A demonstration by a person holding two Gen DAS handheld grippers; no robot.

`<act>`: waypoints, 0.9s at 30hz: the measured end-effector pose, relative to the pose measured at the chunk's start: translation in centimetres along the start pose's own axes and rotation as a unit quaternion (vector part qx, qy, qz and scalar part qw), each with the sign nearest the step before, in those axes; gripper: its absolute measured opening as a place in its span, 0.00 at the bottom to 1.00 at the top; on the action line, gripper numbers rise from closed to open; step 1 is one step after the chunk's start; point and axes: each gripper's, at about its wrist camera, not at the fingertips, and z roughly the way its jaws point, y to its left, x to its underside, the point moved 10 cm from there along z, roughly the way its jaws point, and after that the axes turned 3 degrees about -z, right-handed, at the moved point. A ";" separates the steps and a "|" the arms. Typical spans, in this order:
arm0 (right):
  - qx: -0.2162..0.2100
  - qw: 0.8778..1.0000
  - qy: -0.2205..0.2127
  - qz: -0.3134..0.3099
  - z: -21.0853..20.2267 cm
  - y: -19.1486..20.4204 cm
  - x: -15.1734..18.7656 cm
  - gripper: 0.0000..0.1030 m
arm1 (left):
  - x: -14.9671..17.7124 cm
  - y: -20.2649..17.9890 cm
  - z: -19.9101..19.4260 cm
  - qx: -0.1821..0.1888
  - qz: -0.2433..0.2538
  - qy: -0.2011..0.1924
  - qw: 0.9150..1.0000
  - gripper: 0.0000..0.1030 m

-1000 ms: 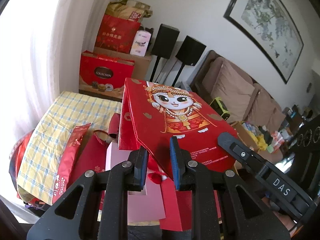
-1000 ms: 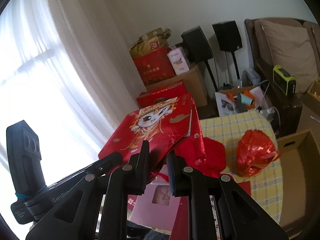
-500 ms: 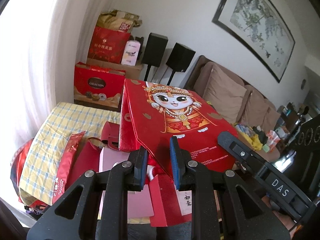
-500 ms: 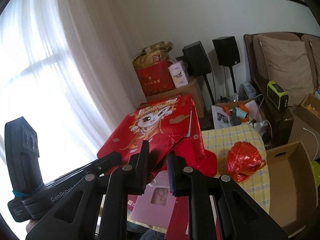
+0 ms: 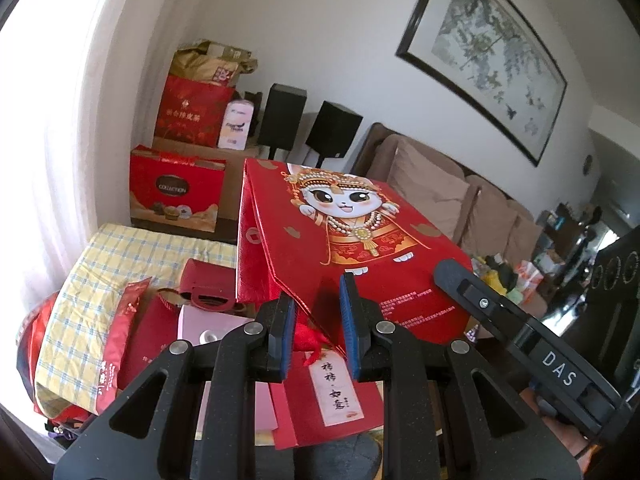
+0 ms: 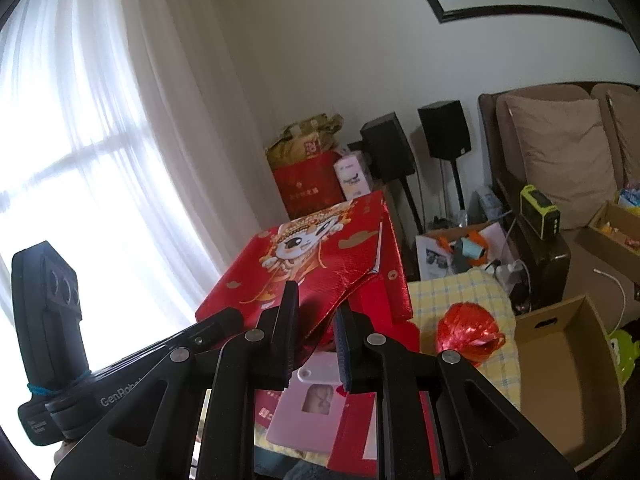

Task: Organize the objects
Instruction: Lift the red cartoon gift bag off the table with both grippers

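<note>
Item: red paper gift bag (image 5: 352, 248) with a cartoon cat print, folded flat. You have it held up off the tabletop (image 5: 132, 248), roughly level, one corner of its near edge in each claw.

Left claw (image 5: 318, 322): clenched on the bag's pointed fold at the near left edge. Right claw (image 6: 316, 330): clenched on the opposite near corner, where the glossy sheet creases.

Handling: you should find it light and thin. The coated paper looks slick and springy, likely to sag or flap between your two holds, and to crease or tear if you pull the corners apart.

Hold: keep to the folded edges, where the paper is doubled.

Below it: a pink card (image 6: 308, 404), smaller red bags (image 5: 160, 344) and a tagged envelope (image 5: 334, 392) on the checked cloth.
</note>
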 end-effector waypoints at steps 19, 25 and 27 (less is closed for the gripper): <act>0.017 0.999 -0.043 -0.015 -6.4 -0.3 -1.3 0.16 | 0.2 -4.0 -3.5 0.047 0.008 -0.012 0.999 0.19; 0.046 0.998 -0.046 -0.018 -9.0 -2.1 -0.5 0.16 | 2.0 -6.6 -3.2 0.060 0.027 -0.002 0.998 0.19; 0.055 0.997 -0.046 -0.018 -9.9 -2.8 0.1 0.16 | 2.8 -7.7 -3.0 0.062 0.037 0.002 0.997 0.19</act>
